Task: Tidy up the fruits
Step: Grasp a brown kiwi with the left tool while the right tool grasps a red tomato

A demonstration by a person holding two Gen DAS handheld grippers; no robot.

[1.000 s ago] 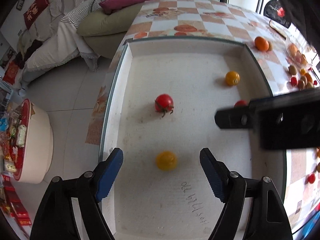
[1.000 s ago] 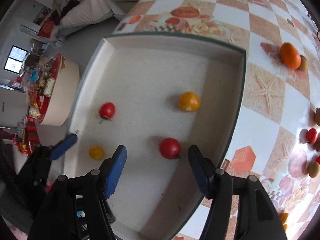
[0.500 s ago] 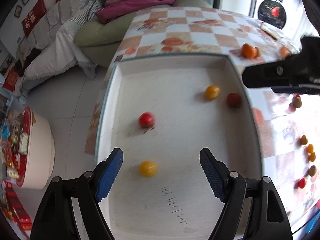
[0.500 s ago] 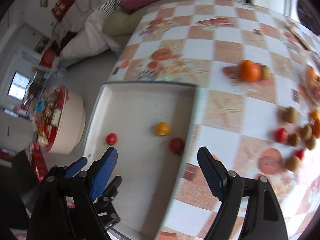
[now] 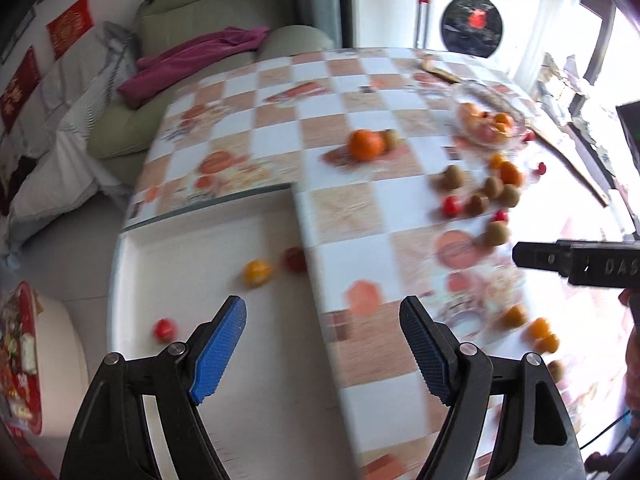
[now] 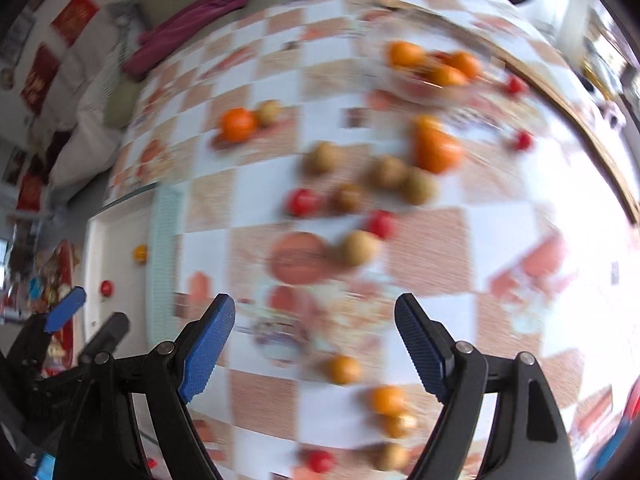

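My left gripper (image 5: 322, 320) is open and empty, hanging over the right wall of the white tray (image 5: 301, 216). A yellow tomato (image 5: 258, 272), a red tomato (image 5: 294, 259) and a small red tomato (image 5: 164, 328) lie in the tray. My right gripper (image 6: 316, 312) is also open and empty, above the checkered tablecloth. Ahead of it lie loose kiwis (image 6: 358, 248), red tomatoes (image 6: 302, 202) and an orange (image 6: 436, 150), all blurred. Small oranges (image 6: 344, 368) lie between and below its fingers. In the left wrist view the right gripper's finger (image 5: 560, 260) shows at the right edge.
A glass bowl (image 5: 516, 130) with oranges stands at the table's far right. An orange (image 5: 364, 144) with a kiwi beside it lies mid-table. A sofa (image 5: 168, 28) and a washing machine (image 5: 472, 24) stand beyond the table. The left gripper's blue fingertip (image 6: 64, 308) shows beside the tray.
Both grippers swung right, from over the tray to the tablecloth and loose fruit. The right gripper's jaws widened and left the red tomato lying in the tray.
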